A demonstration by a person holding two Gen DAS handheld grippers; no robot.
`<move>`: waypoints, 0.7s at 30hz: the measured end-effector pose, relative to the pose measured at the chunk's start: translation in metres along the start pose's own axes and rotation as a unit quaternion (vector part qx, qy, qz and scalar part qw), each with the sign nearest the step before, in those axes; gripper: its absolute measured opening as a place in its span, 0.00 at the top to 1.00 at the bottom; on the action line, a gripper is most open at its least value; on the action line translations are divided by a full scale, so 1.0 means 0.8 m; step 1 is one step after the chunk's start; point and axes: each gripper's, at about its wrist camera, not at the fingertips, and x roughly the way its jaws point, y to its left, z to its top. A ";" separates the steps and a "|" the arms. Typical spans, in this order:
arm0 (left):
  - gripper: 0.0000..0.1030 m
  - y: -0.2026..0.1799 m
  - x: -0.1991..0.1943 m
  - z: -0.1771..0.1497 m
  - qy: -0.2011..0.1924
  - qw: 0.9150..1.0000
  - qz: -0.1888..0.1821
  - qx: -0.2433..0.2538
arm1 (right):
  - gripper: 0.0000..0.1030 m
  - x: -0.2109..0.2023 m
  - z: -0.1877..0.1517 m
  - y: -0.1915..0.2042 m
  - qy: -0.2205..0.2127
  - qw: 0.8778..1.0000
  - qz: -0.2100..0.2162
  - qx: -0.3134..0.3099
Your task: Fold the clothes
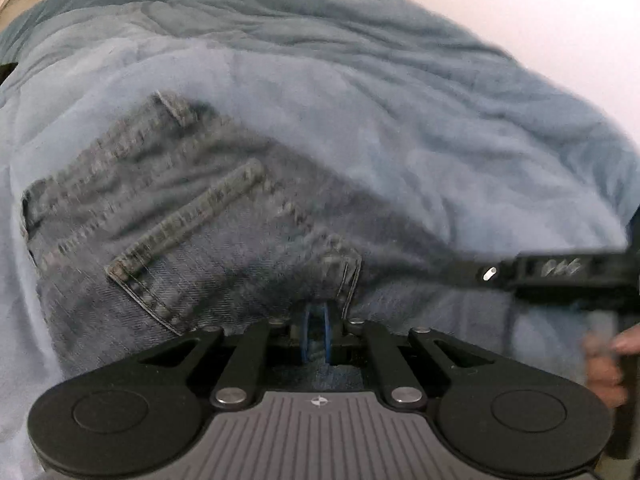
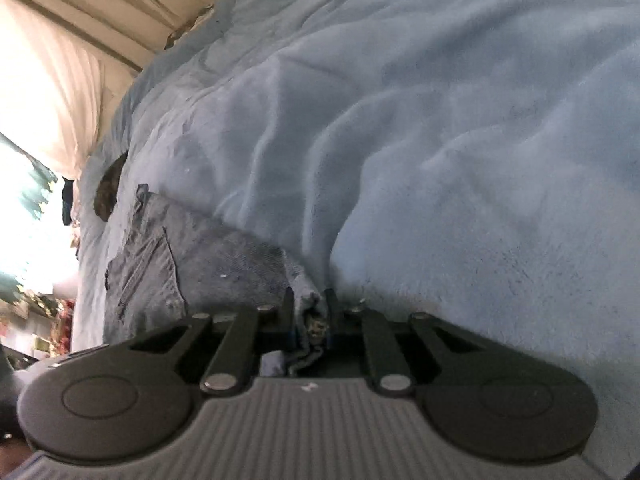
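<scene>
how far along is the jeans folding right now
Early on. Done: the jeans lie on the blue blanket, and both grippers have a hold. In hand: the left gripper is closed on denim near a belt loop, and the right gripper pinches a bunched edge of the jeans. Left: no finished fold is visible; the pocket side lies open and wrinkled.

No readable text, label, brand or number is showing anywhere in either wrist view.

rough denim jeans, fleecy blanket
</scene>
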 end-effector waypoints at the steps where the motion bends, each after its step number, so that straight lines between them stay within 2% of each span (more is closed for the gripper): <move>1: 0.95 0.003 -0.010 0.006 -0.019 1.000 -0.001 -0.008 | 0.87 -0.001 0.000 0.002 0.000 1.000 -0.001 -0.002; 2: 0.95 0.007 -0.017 0.011 -0.035 0.999 0.000 -0.015 | 0.87 -0.002 -0.001 0.005 -0.001 1.000 -0.001 -0.005; 4: 0.95 0.016 -0.007 0.015 -0.035 0.999 0.025 -0.009 | 0.87 -0.004 -0.001 0.010 -0.001 1.000 -0.003 -0.010; 6: 0.94 0.029 0.016 0.013 -0.017 0.998 0.053 -0.006 | 0.87 -0.005 -0.001 0.011 -0.002 1.000 -0.004 -0.014; 8: 0.95 0.040 0.032 0.006 -0.019 0.999 0.046 -0.005 | 0.85 -0.013 0.002 0.010 -0.005 1.000 -0.008 -0.021; 11: 0.96 0.041 0.032 0.016 -0.022 0.999 0.047 -0.006 | 0.81 -0.024 0.010 0.024 -0.015 0.999 -0.011 -0.050; 16: 0.96 0.046 -0.009 0.023 -0.055 0.997 0.014 -0.050 | 0.80 -0.039 0.026 0.067 -0.036 0.992 -0.013 -0.122; 20: 0.96 0.037 -0.024 0.002 -0.047 0.998 0.011 -0.037 | 0.80 -0.051 0.038 0.103 -0.053 0.982 -0.014 -0.180; 21: 0.96 0.037 -0.025 -0.004 -0.041 0.998 0.011 -0.035 | 0.80 -0.042 0.038 0.112 -0.038 0.982 -0.004 -0.188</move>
